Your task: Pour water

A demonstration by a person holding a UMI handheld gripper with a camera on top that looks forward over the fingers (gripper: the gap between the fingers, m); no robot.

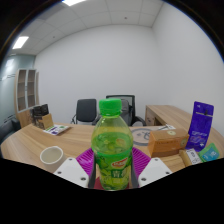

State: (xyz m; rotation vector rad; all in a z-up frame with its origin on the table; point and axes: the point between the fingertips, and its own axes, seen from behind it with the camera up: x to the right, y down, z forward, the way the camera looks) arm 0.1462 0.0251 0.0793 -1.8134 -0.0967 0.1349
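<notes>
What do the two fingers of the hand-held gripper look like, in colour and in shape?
The gripper has two white, blocky fingers with angled, flat faces. Each bears a purple pad on its inner face. No cable, marking or sleeve shows in the gripper view.

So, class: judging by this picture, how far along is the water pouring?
Done: the gripper has the green-capped bottle between its fingers, upright; whether they press on it is unclear. In hand: carrying or lining up. Left: the cap still looks on, and the paper cup on the table, off to one side, has not been poured into.
</notes>
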